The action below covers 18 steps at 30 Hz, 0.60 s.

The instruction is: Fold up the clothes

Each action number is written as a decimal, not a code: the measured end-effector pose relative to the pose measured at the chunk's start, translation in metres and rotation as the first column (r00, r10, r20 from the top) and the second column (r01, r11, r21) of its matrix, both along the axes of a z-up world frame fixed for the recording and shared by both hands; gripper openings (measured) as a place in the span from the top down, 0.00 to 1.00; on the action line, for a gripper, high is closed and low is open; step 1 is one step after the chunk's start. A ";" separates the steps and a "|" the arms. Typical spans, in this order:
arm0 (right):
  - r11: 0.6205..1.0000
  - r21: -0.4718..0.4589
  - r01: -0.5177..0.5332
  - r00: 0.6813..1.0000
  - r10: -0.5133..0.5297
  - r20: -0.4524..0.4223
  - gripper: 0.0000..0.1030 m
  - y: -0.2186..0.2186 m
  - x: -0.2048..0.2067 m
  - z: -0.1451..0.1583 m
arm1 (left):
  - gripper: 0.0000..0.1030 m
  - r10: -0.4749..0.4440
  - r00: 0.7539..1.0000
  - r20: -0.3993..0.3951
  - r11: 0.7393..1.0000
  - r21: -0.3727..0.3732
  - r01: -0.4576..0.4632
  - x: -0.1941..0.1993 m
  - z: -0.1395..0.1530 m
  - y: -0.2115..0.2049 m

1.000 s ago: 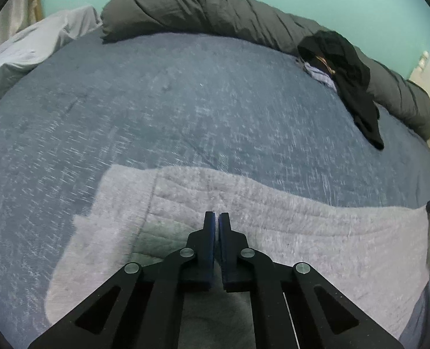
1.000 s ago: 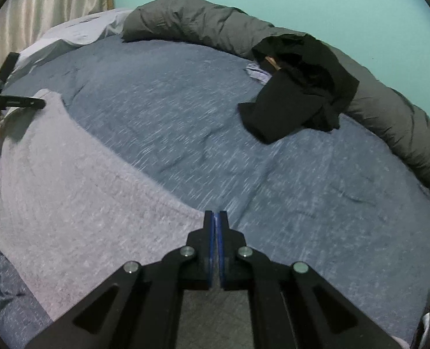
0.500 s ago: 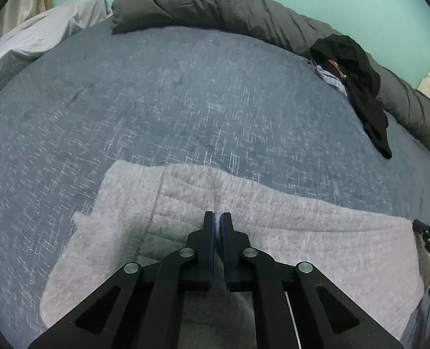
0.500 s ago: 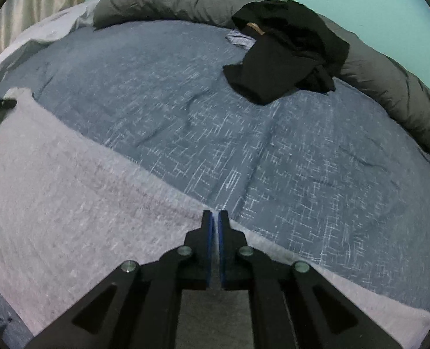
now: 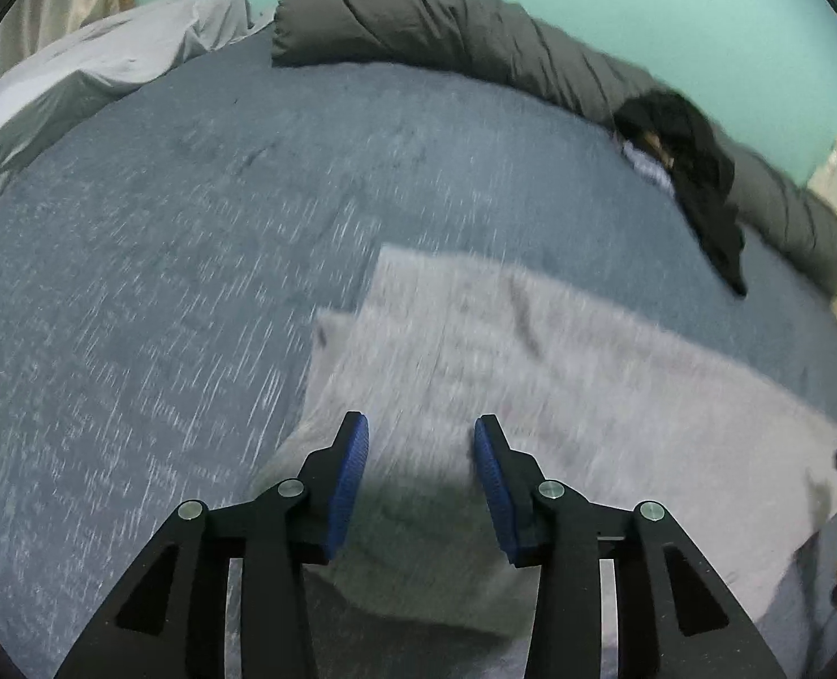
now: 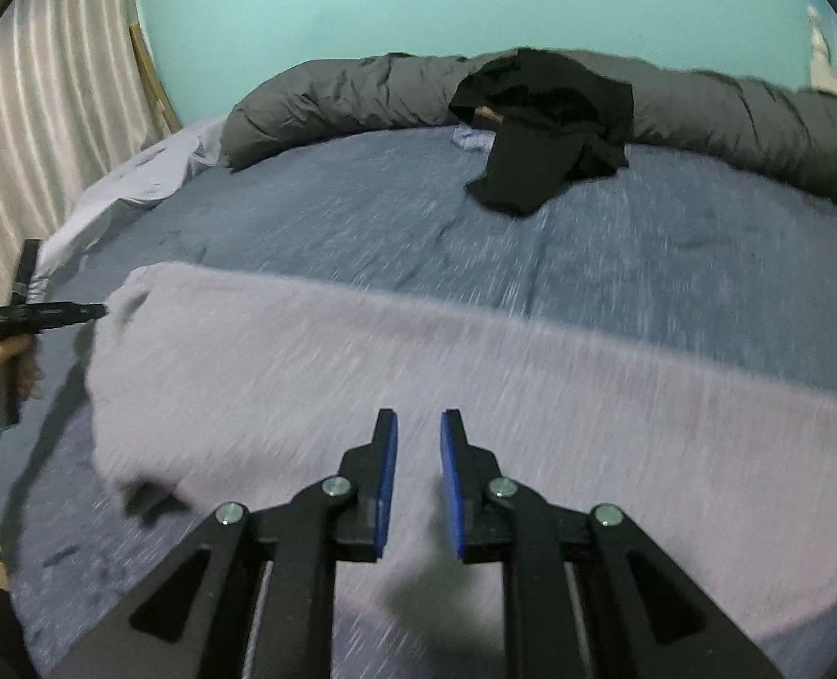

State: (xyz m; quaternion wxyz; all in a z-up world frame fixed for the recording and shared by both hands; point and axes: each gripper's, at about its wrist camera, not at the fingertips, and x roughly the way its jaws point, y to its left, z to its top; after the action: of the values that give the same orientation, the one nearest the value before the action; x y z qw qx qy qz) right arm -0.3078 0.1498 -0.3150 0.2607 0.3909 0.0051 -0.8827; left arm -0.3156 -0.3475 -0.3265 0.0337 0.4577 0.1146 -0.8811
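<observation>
Left wrist view: both jaws opening, released, above grey garment [image 5: 531, 362]; bare blue bedspread [image 5: 192, 226] beyond its edges.

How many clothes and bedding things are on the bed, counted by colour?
Light grey knit garment lying flat: 1
Black crumpled garment: 1
Dark grey rolled duvet: 1
Blue speckled bedspread: 1
Pale grey sheet at the bed's edge: 1
Total: 5
</observation>
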 end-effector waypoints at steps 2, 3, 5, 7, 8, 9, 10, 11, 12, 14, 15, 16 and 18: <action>1.000 -0.020 0.010 1.000 -0.010 0.015 0.86 0.003 0.014 -0.003 | 0.59 0.000 1.000 0.024 1.000 -0.023 0.000 0.000 -0.008 0.000; 0.999 -0.030 0.016 1.000 -0.015 0.020 0.86 0.006 0.021 -0.005 | 0.61 0.000 0.999 0.037 0.999 -0.037 0.002 0.001 -0.011 0.000; 0.999 -0.045 0.029 0.999 -0.028 0.028 0.86 0.013 0.036 -0.008 | 0.64 -0.002 0.998 0.067 0.997 -0.073 0.007 0.002 -0.017 -0.001; 0.998 -0.049 0.038 0.999 -0.036 0.033 0.86 0.018 0.046 -0.011 | 0.65 -0.002 0.997 0.080 0.995 -0.104 0.010 0.005 -0.017 0.000; 0.998 -0.051 0.039 0.999 -0.037 0.038 0.86 0.020 0.048 -0.013 | 0.65 0.008 0.997 0.077 0.993 -0.117 0.001 0.006 -0.012 0.001; 0.997 -0.059 0.043 0.998 -0.041 0.041 0.86 0.022 0.051 -0.014 | 0.65 0.024 0.998 0.063 0.992 -0.129 -0.015 0.008 -0.005 0.002; 0.997 -0.067 0.048 0.998 -0.045 0.044 0.86 0.025 0.053 -0.014 | 0.65 0.033 0.999 0.043 0.990 -0.136 -0.027 0.010 0.004 0.005; 0.996 -0.075 0.053 0.998 -0.049 0.046 0.86 0.027 0.055 -0.015 | 0.65 0.033 0.999 0.015 0.990 -0.135 -0.030 0.013 0.012 0.011; 0.995 -0.084 0.060 0.997 -0.056 0.047 0.86 0.029 0.057 -0.015 | 0.65 0.020 1.000 -0.003 0.991 -0.130 -0.020 0.013 0.019 0.018; 0.992 -0.100 0.075 0.996 -0.070 0.049 0.86 0.034 0.060 -0.015 | 0.65 -0.047 0.999 -0.005 0.993 -0.111 0.046 0.008 0.027 0.040; 0.991 -0.108 0.082 0.996 -0.077 0.050 0.86 0.036 0.061 -0.015 | 0.65 -0.085 0.996 0.006 0.990 -0.111 0.086 0.004 0.027 0.054; 0.989 -0.116 0.090 0.995 -0.084 0.052 0.86 0.038 0.063 -0.015 | 0.65 -0.114 0.993 0.017 0.987 -0.115 0.115 0.000 0.025 0.065; 0.986 -0.133 0.101 0.994 -0.094 0.056 0.86 0.043 0.065 -0.015 | 0.65 -0.119 0.992 0.042 0.986 -0.108 0.123 -0.006 0.013 0.075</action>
State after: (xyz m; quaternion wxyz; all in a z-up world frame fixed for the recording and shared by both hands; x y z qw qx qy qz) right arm -0.2427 0.1929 -0.3303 0.2432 0.3936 -0.0805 -0.8828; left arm -0.3215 -0.2726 -0.3136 0.0074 0.4768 0.0370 -0.8782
